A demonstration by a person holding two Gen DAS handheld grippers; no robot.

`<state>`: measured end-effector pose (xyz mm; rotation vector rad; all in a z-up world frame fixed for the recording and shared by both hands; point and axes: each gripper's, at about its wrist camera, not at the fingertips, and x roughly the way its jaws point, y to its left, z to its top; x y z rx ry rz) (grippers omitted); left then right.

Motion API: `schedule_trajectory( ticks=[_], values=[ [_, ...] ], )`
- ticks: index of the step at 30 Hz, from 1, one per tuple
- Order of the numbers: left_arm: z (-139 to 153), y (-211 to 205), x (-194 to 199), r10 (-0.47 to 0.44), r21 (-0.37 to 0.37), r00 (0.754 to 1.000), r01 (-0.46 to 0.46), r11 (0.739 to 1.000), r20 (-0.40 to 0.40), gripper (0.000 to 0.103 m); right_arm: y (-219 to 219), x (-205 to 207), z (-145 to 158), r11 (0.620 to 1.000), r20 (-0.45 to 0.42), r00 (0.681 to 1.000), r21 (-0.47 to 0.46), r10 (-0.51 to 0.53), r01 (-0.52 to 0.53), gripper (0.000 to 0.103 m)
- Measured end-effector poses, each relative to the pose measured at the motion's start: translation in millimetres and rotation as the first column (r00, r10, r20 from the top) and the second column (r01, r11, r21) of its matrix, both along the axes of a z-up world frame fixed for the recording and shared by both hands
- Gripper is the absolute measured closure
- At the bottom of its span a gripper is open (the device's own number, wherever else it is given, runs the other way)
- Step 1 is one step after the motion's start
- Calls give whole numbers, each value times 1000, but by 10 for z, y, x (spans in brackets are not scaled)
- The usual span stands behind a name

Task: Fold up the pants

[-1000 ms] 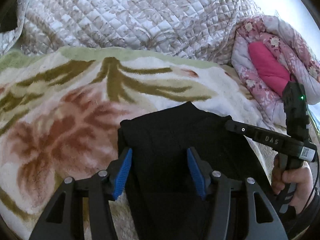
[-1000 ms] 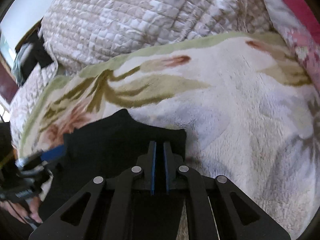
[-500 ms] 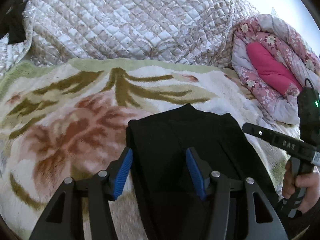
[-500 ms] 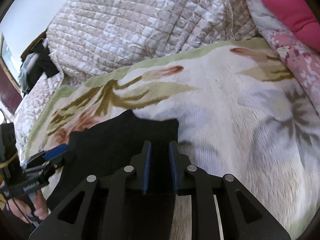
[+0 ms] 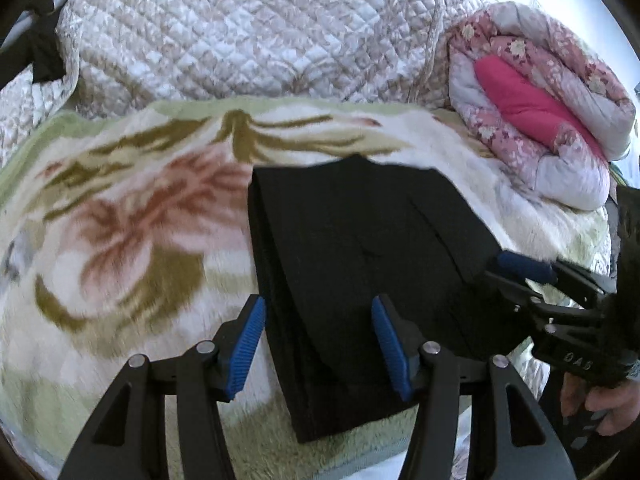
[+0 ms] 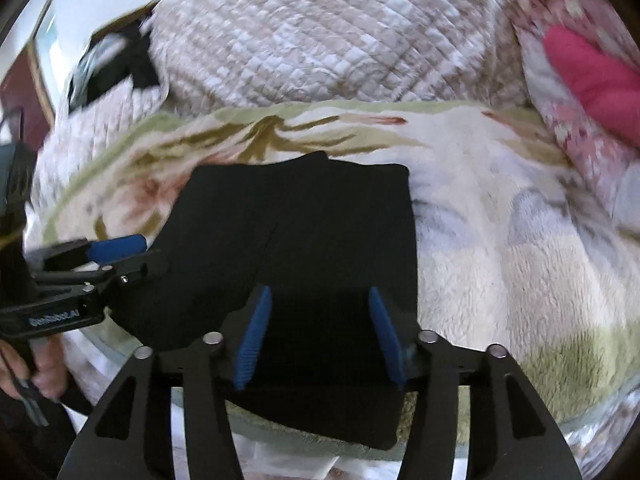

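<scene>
Black pants point(image 5: 352, 248) lie folded into a flat stack on the floral blanket point(image 5: 128, 216). My left gripper point(image 5: 318, 320) hovers open above the stack's left edge, its blue pads clear of the cloth. In the right wrist view the same pants point(image 6: 304, 224) fill the middle. My right gripper point(image 6: 318, 320) hangs over their near right part; its jaws are opening and nothing is pinched between the pads. Each gripper shows in the other's view: the right gripper point(image 5: 516, 270) at the pants' right edge, the left gripper point(image 6: 108, 256) at their left edge.
A quilted beige bedspread point(image 5: 248, 36) is heaped behind the blanket. A rolled pink floral quilt point(image 5: 536, 120) lies at the back right. A person's hand point(image 5: 600, 404) grips the right tool's handle. Dark clothes point(image 6: 120, 64) hang at the far left.
My right gripper, shut on the black cloth a second ago, has opened wide and let the pants go. Both grippers have drawn back, so more of the folded stack shows.
</scene>
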<state>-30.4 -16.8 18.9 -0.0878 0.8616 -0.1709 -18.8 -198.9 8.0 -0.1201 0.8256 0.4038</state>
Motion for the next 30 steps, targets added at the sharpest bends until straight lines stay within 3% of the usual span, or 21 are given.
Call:
schedule_trajectory(
  ticks=[9, 16, 30],
  values=[
    [-22, 9, -25, 1, -6, 1000, -1, 1000, 7, 42, -12, -26, 3, 1000, 20, 1000, -13, 8, -8, 48],
    [-32, 7, -22, 2, -11, 1000, -2, 1000, 7, 42, -110, -44, 77, 999, 27, 999, 35, -33, 32, 48],
    [-36, 57, -12, -5, -66, 1000, 5, 998, 3, 42, -408, 158, 48, 982, -80, 989, 136, -125, 135, 48]
  ],
)
